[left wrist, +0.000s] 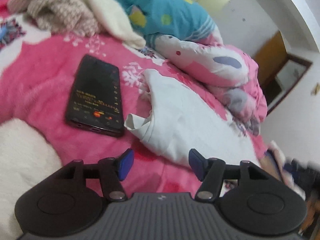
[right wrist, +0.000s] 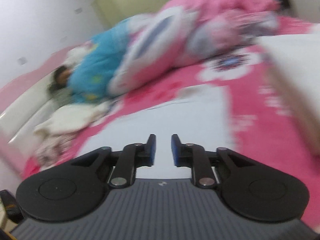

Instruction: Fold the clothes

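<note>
we are seeing the white garment [left wrist: 186,110] lying crumpled on the pink blanket [left wrist: 40,76] beside a phone [left wrist: 96,96] (thin, limp, light, we are judging), left gripper [left wrist: 160,164] gaping wide and empty, right gripper [right wrist: 163,150] narrowed, holding nothing, over white cloth, so we are favouring a hem corner.

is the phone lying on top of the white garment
No, in the left wrist view the phone lies on the pink blanket, beside the white garment and apart from it.
</note>
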Demonstrator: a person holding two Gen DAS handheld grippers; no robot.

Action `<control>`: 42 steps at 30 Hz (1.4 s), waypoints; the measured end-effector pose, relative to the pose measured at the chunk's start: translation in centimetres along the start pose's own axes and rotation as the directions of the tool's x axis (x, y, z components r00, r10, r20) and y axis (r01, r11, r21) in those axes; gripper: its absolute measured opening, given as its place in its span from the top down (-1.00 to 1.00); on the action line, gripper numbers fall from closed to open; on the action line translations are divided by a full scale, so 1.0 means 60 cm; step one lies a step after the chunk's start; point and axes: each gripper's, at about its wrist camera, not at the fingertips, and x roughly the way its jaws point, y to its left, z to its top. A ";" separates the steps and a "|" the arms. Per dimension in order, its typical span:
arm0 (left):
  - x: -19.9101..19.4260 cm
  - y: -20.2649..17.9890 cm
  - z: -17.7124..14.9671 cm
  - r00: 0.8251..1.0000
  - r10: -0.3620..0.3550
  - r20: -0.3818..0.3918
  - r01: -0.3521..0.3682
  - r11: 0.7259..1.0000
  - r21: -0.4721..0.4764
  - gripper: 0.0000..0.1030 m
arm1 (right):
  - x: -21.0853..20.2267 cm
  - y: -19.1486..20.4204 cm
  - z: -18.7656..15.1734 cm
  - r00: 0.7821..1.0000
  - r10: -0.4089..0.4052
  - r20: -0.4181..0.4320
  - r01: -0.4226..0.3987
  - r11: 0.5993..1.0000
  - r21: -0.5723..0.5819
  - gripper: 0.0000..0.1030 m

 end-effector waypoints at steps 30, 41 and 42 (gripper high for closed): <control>0.024 -0.001 0.006 0.985 -0.157 0.070 0.124 0.933 0.337 0.26 | 0.413 0.433 -0.063 0.663 -0.072 -0.745 -0.390 0.816 -0.426 0.10; 0.007 0.006 0.005 0.979 -0.162 0.126 0.111 0.934 0.340 0.08 | 0.394 0.394 -0.034 0.715 0.084 -0.694 -0.361 0.895 -0.264 0.92; 0.010 0.006 0.006 0.980 -0.158 0.123 0.107 0.933 0.345 0.08 | 0.389 0.390 -0.032 0.720 0.103 -0.686 -0.360 0.901 -0.243 0.93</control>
